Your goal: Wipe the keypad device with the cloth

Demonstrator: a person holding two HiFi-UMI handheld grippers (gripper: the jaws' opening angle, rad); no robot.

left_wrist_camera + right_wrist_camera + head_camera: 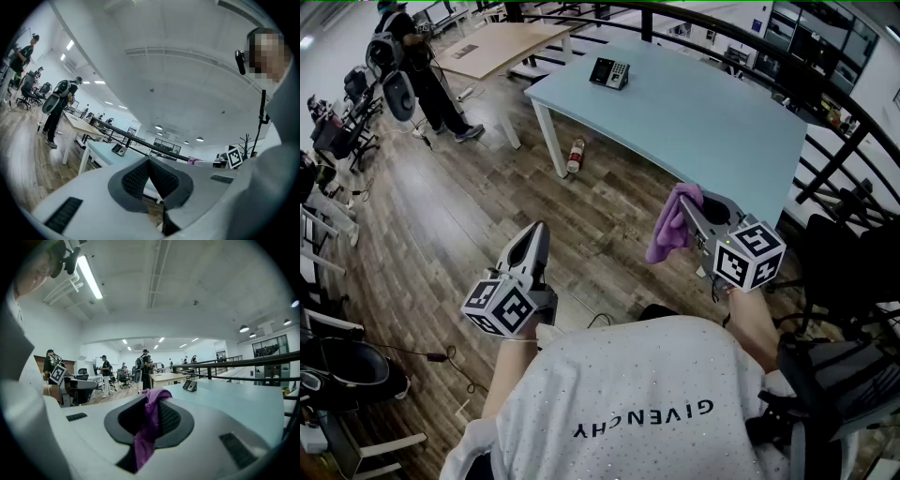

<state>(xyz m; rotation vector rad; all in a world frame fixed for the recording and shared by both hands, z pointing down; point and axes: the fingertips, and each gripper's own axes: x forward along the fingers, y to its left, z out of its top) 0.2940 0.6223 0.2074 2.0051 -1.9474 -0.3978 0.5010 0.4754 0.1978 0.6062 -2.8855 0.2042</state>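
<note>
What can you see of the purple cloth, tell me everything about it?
The cloth is purple and soft-looking. It is pinched between the shut jaws of the right gripper, bunched at their tips and hanging limp below. It is held in the air, short of the pale blue table, touching nothing else.
</note>
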